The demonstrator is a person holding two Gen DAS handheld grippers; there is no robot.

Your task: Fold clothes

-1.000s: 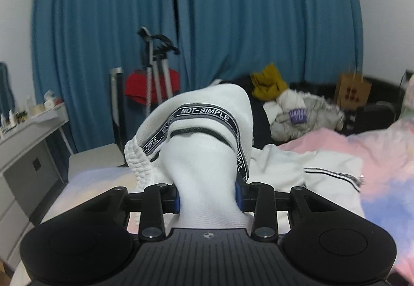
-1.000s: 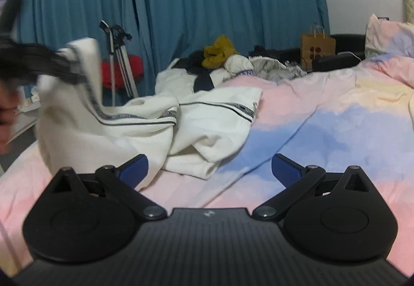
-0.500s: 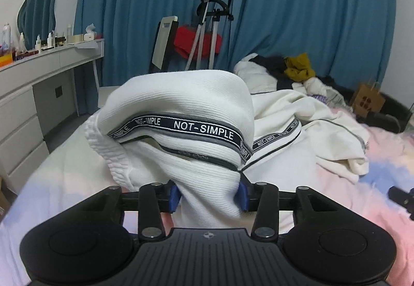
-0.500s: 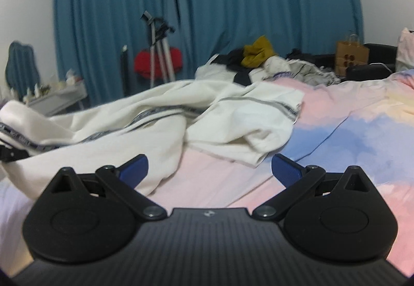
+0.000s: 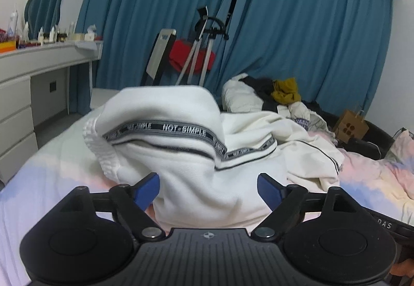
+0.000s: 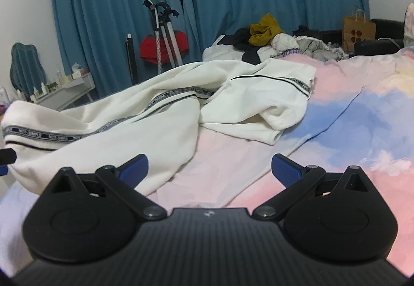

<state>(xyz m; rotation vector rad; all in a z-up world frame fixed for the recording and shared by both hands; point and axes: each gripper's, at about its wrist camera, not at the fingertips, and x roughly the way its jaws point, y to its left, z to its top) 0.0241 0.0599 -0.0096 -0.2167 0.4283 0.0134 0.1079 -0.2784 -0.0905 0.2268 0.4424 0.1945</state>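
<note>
White trousers (image 6: 160, 115) sprawled across the pastel duvet (image 6: 362, 115), long axis running from 9 o'clock low up toward 1 o'clock in the right wrist view; striped "NOT-SIMPLE" leg pointing at the left gripper (image 5: 208, 186), ribbed cuff (image 5: 101, 148) at 10 o'clock there. Left jaws opening, cloth bunched between the blue pads yet no longer squeezed, against a tight pinch half a second back. Right gripper (image 6: 209, 169) spread wide over bare duvet, grasping nothing, as before. Clothes heap (image 6: 269, 37) at 12 o'clock.
</note>
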